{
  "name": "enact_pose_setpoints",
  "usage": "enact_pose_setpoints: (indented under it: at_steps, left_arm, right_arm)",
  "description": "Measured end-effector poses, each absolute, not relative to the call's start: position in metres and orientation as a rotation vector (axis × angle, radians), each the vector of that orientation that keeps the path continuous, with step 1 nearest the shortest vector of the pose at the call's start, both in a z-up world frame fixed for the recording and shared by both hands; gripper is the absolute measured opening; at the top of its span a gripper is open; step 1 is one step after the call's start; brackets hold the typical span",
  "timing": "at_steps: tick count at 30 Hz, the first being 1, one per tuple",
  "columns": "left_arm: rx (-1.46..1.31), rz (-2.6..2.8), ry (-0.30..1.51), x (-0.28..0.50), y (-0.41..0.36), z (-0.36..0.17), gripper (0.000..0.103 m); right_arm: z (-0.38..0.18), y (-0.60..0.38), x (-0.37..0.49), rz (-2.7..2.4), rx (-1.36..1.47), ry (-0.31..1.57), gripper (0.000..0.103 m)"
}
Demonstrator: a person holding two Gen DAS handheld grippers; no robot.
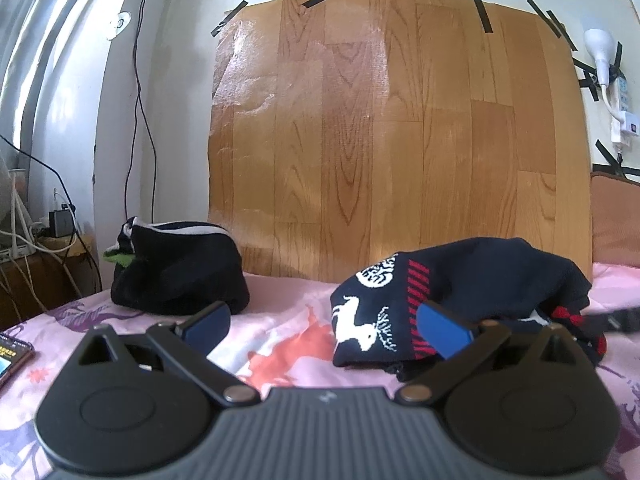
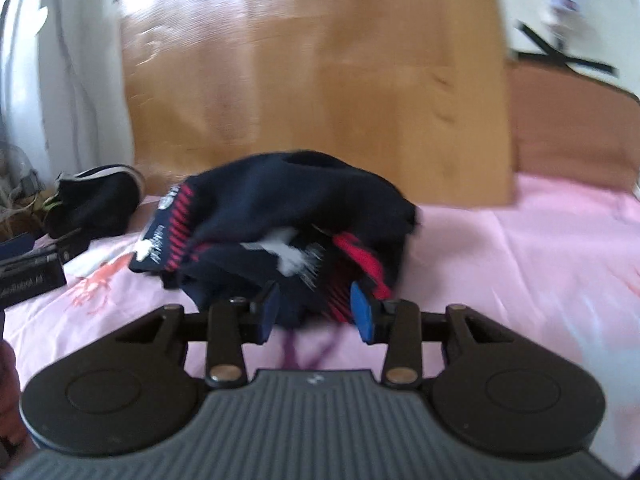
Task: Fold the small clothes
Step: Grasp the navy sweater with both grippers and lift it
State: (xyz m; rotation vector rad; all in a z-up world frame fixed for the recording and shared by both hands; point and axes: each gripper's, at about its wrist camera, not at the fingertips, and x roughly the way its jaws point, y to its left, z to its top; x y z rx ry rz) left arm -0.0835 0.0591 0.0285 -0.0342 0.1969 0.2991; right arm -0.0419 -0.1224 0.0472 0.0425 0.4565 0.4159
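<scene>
Gripping the near edge of the navy sweater [image 2: 280, 208]: right gripper [image 2: 316, 312], jaws partly closed with dark and red-striped fabric bunched between the 2 blue pads [image 2: 362, 312]. Right view is motion-blurred, so I cannot tell exactly how tightly the pads press.

Left gripper [image 1: 324, 326]: jaws wide open, nothing between them. Its right pad [image 1: 442, 330] overlaps the sweater's near left side in the picture, contact unclear.

Sweater, navy with white reindeer and red stripes, lies crumpled in a heap on the bed's pink sheet [image 1: 280, 340], right of centre in the left view. Orange deer print on the sheet just left of it.

Farther back left: a 2nd dark garment [image 1: 180, 268], piled up, well apart from the sweater.

Behind both: wood-grain sheet [image 1: 400, 128] taped to the wall.
</scene>
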Motion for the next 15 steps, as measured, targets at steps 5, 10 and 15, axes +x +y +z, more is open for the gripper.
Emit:
enact_pose_setpoints:
  at_steps: [5, 10, 15]
  left_arm:
    - [0.02, 0.283, 0.18, -0.084, 0.05, 0.028, 0.103]
    - [0.057, 0.274, 0.162, -0.085, 0.043, 0.028, 0.103]
    - [0.1, 0.282, 0.141, -0.086, 0.036, 0.027, 0.103]
  right_arm:
    - [0.049, -0.117, 0.039, 0.453, 0.308, 0.634, 0.065]
    - [0.08, -0.096, 0.068, 0.519, 0.337, 0.595, 0.01]
    - [0.157, -0.101, 0.035, 0.611, 0.289, 0.391, 0.009]
